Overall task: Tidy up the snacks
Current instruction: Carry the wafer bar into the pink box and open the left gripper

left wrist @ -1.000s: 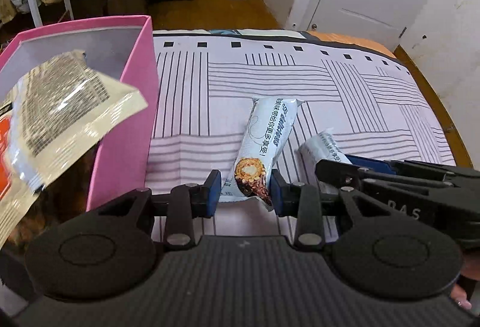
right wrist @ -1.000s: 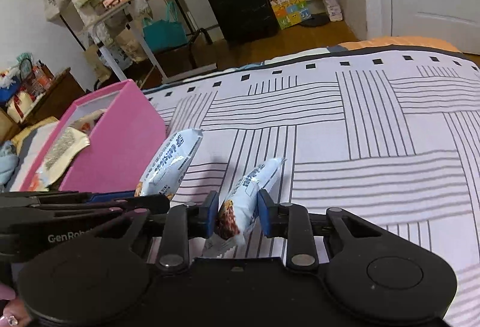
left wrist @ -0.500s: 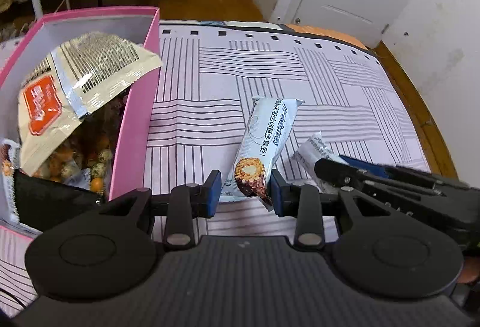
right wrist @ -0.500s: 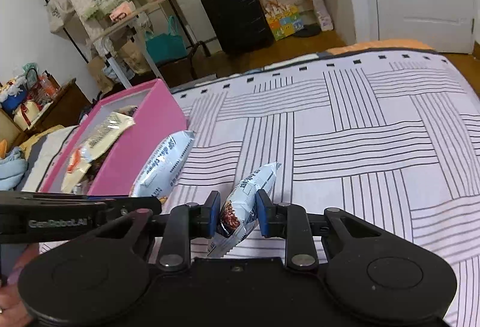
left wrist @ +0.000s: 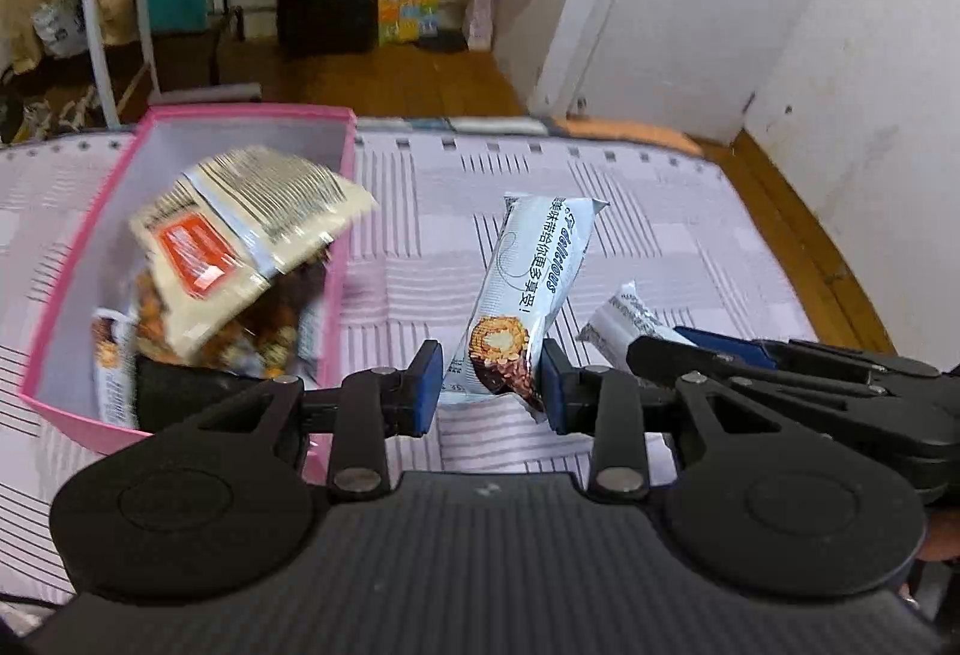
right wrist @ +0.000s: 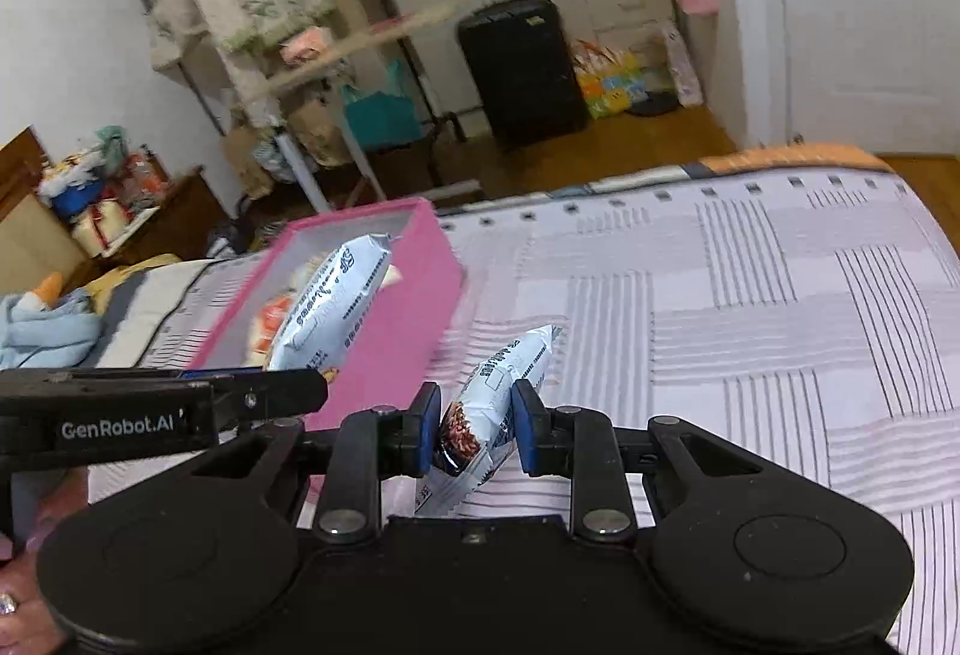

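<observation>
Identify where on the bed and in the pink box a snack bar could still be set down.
Free: the striped bedspread right of the pink box, and the box's far end. Crowded: the box's near end, under the beige snack bag.

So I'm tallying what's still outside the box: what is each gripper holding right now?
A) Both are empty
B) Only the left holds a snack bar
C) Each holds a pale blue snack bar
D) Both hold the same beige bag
C: the left gripper is closed on one pale blue snack bar and the right gripper on another bar, both outside the pink box.
</observation>
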`<state>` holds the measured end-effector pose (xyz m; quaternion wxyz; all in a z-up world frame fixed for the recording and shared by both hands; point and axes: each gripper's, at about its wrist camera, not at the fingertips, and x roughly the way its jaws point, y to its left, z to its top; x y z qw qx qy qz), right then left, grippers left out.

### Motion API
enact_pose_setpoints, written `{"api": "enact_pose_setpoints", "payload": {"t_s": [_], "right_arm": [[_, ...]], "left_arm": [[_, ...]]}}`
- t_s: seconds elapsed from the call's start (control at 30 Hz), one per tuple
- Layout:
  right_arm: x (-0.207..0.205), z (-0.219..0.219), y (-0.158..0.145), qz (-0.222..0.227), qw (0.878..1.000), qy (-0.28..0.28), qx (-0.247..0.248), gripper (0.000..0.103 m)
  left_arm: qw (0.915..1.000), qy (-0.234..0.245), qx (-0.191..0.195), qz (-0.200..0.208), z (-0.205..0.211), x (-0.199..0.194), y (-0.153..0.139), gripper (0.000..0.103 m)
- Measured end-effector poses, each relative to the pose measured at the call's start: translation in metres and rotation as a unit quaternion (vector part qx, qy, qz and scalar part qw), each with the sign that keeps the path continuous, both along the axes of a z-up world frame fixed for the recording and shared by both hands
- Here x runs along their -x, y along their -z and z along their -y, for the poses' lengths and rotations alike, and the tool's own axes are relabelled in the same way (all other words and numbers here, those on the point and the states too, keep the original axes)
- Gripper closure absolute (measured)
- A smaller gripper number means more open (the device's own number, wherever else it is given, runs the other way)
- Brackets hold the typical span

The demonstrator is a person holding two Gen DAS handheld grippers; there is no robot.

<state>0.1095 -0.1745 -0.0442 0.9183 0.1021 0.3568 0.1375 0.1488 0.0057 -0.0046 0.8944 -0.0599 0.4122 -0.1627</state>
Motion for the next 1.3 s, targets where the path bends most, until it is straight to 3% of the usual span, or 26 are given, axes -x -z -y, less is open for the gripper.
{"api": "enact_pose_setpoints", "payload": {"t_s": [0.13, 0.37, 0.53, 0.67, 1.0, 1.13, 1.3], "right_arm": [[-0.002, -0.034, -0.022, 0.024, 0.998, -0.05, 0.038, 0.073], [-0.02, -0.084, -0.042, 0.047, 0.99, -0.124, 0.053, 0.073], [-0.036, -0.111, -0.031, 0.043, 0.987, -0.141, 0.062, 0.073], [-0.048, -0.121, -0.017, 0.025, 0.988, -0.14, 0.053, 0.073], [-0.056, -0.152, 0.008, -0.002, 0.986, -0.157, 0.055, 0.073], [-0.057, -0.167, 0.02, 0.006, 0.984, -0.152, 0.089, 0.073], [-0.058, -0.178, 0.035, 0.01, 0.982, -0.136, 0.131, 0.074]], "left_arm": [[0.9995, -0.015, -0.003, 0.027, -0.022, 0.011, -0.019, 0.07], [0.9979, -0.04, -0.025, 0.045, -0.058, 0.004, -0.035, 0.07], [0.995, -0.095, -0.013, 0.029, -0.099, -0.005, -0.022, 0.07], [0.9906, -0.134, -0.025, 0.015, -0.122, -0.016, -0.005, 0.07], [0.9866, -0.161, -0.023, -0.016, -0.155, -0.031, 0.03, 0.07], [0.9846, -0.17, -0.034, -0.02, -0.161, -0.031, 0.04, 0.07], [0.9779, -0.188, -0.092, -0.001, -0.153, -0.033, 0.05, 0.069]]}}
